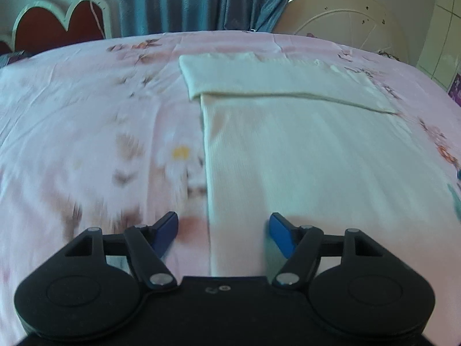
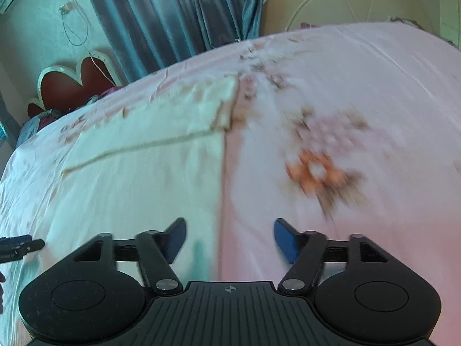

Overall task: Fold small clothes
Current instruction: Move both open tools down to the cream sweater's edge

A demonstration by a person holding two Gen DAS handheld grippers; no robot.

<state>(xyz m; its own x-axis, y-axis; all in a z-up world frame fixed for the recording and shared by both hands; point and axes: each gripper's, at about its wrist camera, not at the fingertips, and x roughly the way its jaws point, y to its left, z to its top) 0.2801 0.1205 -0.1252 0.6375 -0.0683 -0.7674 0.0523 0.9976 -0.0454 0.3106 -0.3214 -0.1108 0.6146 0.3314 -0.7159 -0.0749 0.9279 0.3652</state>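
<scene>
A cream ribbed garment [image 1: 302, 150] lies flat on the pink floral bedsheet [image 1: 86, 115], with its far part folded over into a band across the top. My left gripper [image 1: 224, 230] is open and empty, its blue fingers straddling the garment's near left edge. In the right wrist view the same garment [image 2: 144, 178] fills the left half. My right gripper [image 2: 229, 235] is open and empty, straddling the garment's near right edge. The left gripper's tip shows at the far left of the right wrist view [image 2: 20, 246].
The bed's far edge meets a blue curtain [image 1: 201, 0]. A red and white heart-shaped headboard [image 1: 57, 23] stands at the far left. A round cream wire-frame piece [image 1: 351, 20] leans at the far right. A tiled wall [image 1: 443, 43] is on the right.
</scene>
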